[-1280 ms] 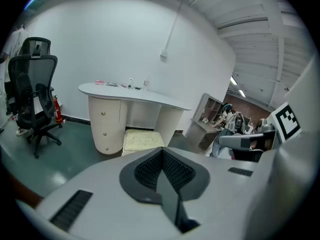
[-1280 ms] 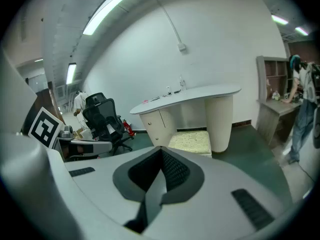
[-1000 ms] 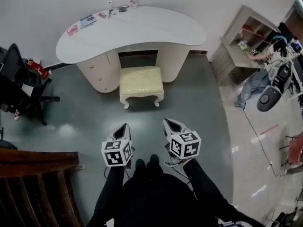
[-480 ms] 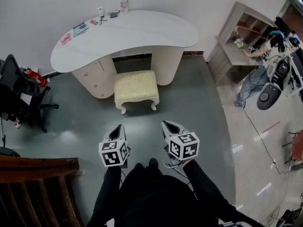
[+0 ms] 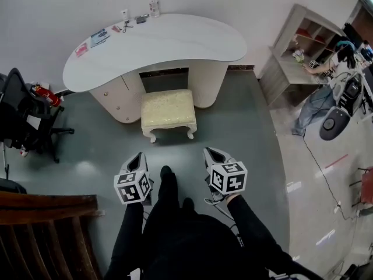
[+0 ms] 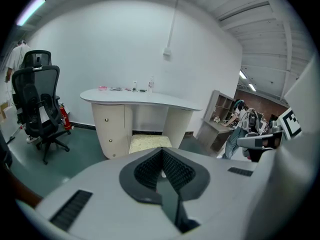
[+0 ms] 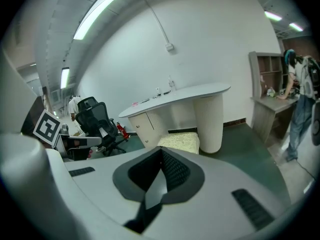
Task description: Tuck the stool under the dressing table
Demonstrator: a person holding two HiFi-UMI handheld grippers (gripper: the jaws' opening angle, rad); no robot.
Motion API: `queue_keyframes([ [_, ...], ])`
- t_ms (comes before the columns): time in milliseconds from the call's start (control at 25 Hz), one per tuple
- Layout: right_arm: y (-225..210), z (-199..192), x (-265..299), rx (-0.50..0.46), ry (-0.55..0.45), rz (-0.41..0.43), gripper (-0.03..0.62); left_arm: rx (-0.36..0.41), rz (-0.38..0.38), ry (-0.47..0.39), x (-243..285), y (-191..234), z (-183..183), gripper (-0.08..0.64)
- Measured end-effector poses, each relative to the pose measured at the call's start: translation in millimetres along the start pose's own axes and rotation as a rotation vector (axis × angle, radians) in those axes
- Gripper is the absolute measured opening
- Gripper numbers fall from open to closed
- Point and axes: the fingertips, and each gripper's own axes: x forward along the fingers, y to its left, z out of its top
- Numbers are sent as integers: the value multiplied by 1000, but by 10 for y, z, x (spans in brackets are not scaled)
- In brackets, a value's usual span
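Seemingly readied to push, the left hand-held gripper (image 5: 137, 158) and right hand-held gripper (image 5: 209, 153) are closed, empty, well short of the stool (image 5: 169, 107) before the desk (image 5: 175, 39).

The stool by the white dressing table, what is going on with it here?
A person stands back from the dressing table, a gripper in each hand. The left gripper and right gripper are both shut, empty, touching nothing. The stool stands in front of the table's knee gap, not yet tucked under.
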Motion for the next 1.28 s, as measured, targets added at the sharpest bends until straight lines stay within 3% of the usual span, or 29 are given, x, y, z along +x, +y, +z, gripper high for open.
queue_keyframes([
  [360,-89,66,483,49,45,-23,2,4,-30,7,474,125,198,5],
  [560,-195,50,862,83,105,-51,2,-14,-35,60,880,365,144,5],
  [800,-532,-166,1449,130,227,-130,2,-79,3,188,1535,819,-146,5],
  [1040,-832,-429,2203,224,279,-185,2,-109,35,292,2206,1170,-543,3],
  [1280,-964,-597,2724,208,338,-212,2,-128,43,361,2723,1337,-897,4],
])
